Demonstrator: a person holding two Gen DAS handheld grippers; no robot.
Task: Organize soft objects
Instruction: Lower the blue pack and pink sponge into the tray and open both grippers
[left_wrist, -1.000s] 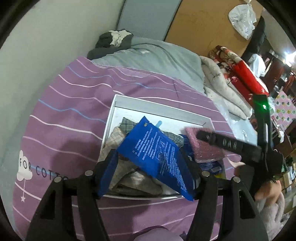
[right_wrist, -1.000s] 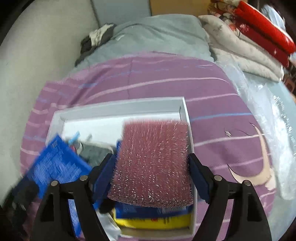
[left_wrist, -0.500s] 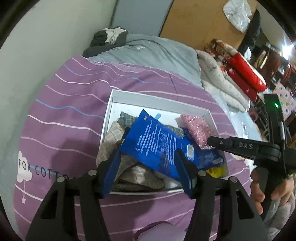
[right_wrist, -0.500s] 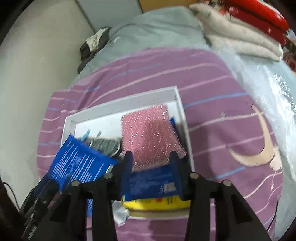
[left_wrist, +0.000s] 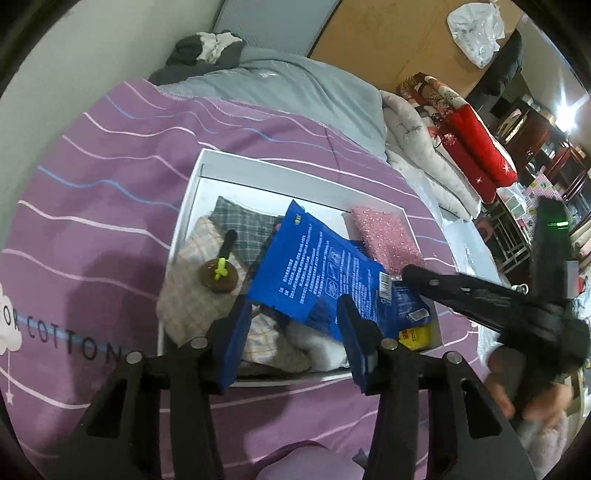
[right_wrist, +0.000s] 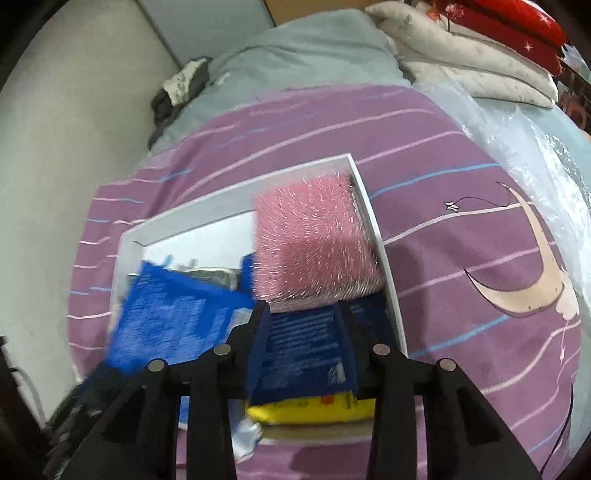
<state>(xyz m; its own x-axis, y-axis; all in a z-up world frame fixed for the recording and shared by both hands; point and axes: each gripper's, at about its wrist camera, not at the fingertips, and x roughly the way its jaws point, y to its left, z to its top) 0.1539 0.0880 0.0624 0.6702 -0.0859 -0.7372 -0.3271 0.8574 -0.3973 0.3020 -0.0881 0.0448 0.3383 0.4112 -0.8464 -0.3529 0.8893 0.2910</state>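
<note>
**One white box on the bed, nearly full of soft goods**

One shallow white box (left_wrist: 192, 206) sits on the purple striped bedspread (left_wrist: 92, 192), filling the middle of both frames. Inside it, at the left in the left wrist view, lie folded checked cloths (left_wrist: 207, 273) with a small brown round thing bearing a green clip (left_wrist: 219, 277) resting on them. A blue printed packet (left_wrist: 314, 273) lies tilted across the centre, its lower edge just in front of the left gripper (left_wrist: 295, 332). A pink tinsel sponge (right_wrist: 314, 243) lies in the box's right end against the right wall, over a dark blue packet (right_wrist: 306, 347) and a yellow one (right_wrist: 314, 410).

Left gripper: its blue-padded fingers (left_wrist: 236, 343) have just been closing and stand partly apart, with the blue packet's lower corner between them; whether the pads press on it I cannot tell.

Right gripper (right_wrist: 303, 339): its fingers (right_wrist: 258, 339) have just drawn close together, framing the dark blue packet below them, with the pink sponge lying just beyond the tips, free of them. Whether they touch the packet is unclear.

Only the left wrist view shows the cloths, the clipped brown thing, the right gripper's black body (left_wrist: 480, 295) and the person's hand (left_wrist: 517, 398) at lower right. Only the right wrist view shows the moon print (right_wrist: 524, 273) on the bedspread and clear plastic sheeting (right_wrist: 535, 140) at upper right. That view is blurred at its left.
</note>
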